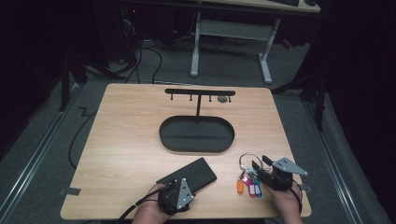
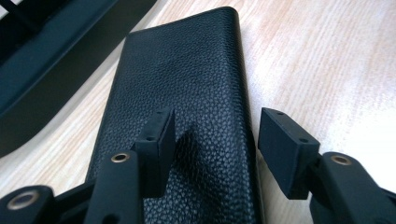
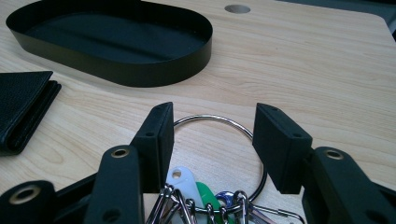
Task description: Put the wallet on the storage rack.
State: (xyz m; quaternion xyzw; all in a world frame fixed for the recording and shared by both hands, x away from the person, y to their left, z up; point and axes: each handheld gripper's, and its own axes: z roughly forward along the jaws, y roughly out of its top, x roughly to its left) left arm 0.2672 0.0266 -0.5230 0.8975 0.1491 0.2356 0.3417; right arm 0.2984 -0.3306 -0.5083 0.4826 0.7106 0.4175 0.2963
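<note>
A black leather wallet lies flat near the table's front edge. My left gripper hovers over its near end, open, with the wallet between and under the jaws; left gripper. A silver key ring with several coloured tags lies at the front right. My right gripper stands open over it, and the key ring curves between the jaws of the right gripper. A black oval tray with a hook stand sits mid-table.
The wallet's folded end lies left of the keys in the right gripper view, and the oval tray's wall stands beyond. A round hole marks the table's far side. A white desk frame stands behind the table.
</note>
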